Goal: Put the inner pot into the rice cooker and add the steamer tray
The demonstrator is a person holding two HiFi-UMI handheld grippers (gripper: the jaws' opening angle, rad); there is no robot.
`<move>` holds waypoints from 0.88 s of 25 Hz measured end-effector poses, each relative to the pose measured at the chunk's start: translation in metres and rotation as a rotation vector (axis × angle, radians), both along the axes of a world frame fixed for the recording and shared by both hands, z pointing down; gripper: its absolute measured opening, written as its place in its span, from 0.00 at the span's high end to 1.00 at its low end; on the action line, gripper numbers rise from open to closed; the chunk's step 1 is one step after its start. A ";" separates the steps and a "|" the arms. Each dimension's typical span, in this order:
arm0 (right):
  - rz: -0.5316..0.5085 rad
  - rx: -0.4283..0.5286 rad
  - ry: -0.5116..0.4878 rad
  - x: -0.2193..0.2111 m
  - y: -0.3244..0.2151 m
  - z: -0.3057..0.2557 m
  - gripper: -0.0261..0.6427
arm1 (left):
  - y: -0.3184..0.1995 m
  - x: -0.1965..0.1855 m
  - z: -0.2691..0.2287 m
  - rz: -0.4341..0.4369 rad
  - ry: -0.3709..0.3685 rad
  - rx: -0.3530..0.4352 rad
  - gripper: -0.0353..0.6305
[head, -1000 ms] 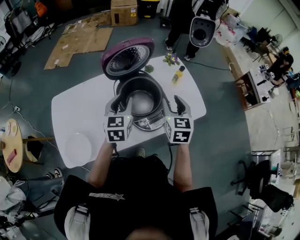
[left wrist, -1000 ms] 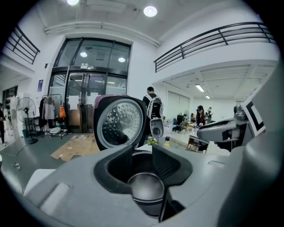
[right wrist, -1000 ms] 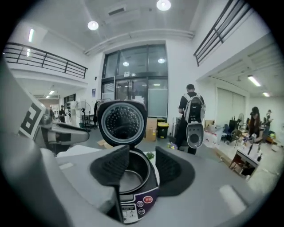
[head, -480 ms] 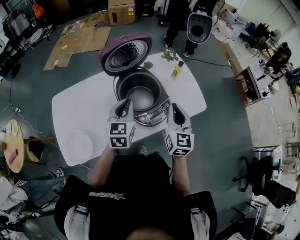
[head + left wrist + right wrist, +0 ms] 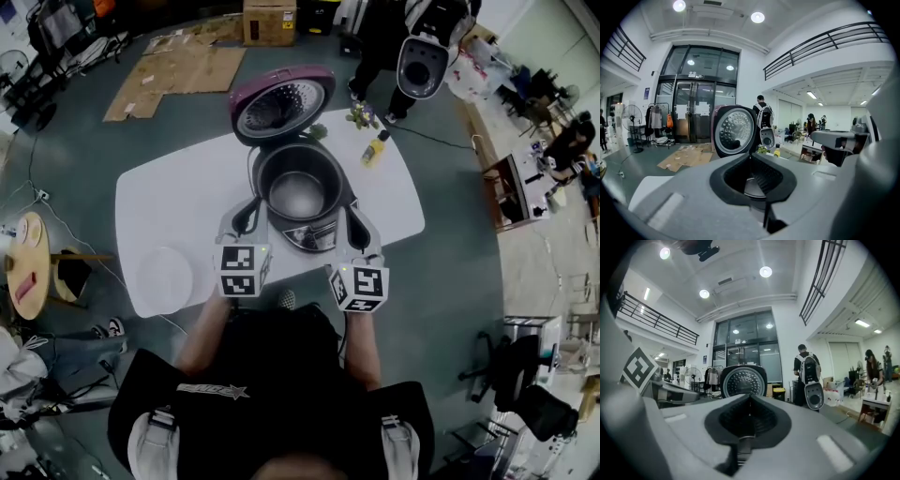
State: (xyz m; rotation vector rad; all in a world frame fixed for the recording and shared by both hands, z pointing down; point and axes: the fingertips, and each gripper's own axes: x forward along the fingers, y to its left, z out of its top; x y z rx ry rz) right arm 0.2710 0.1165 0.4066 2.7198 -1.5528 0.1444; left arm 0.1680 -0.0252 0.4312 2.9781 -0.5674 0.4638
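The rice cooker (image 5: 319, 232) stands in the middle of the white table (image 5: 187, 187) with its purple lid (image 5: 283, 101) raised. The shiny inner pot (image 5: 296, 194) sits inside the body. A white round steamer tray (image 5: 167, 278) lies on the table's near left. My left gripper (image 5: 247, 217) is just left of the cooker's front and my right gripper (image 5: 355, 228) just right of it. Both have just been closing, nothing is between the jaws, and both are shut. Each gripper view shows the jaws meeting, left (image 5: 752, 161) and right (image 5: 750, 399), with the lid (image 5: 734, 131) beyond.
A yellow bottle (image 5: 376, 148) and a small plant (image 5: 361, 115) stand on the table behind the cooker. A person with a backpack (image 5: 422, 47) stands beyond the table. Cardboard (image 5: 178, 70) lies on the floor, and a round wooden side table (image 5: 23, 277) is at far left.
Both grippers have drawn back from the cooker's sides toward the person, and their jaws have gone from open to shut, with nothing in them.
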 end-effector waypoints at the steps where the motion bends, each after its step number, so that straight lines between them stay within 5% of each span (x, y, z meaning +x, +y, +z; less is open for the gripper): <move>1: -0.022 0.001 -0.002 -0.005 -0.009 0.000 0.95 | -0.005 -0.006 0.000 -0.017 0.002 0.005 0.92; 13: -0.389 -0.029 -0.027 -0.119 -0.149 0.011 0.95 | -0.093 -0.153 -0.004 -0.350 -0.024 0.027 0.92; 22: -0.625 -0.076 -0.050 -0.236 -0.225 0.028 0.95 | -0.132 -0.281 0.012 -0.583 -0.067 -0.027 0.92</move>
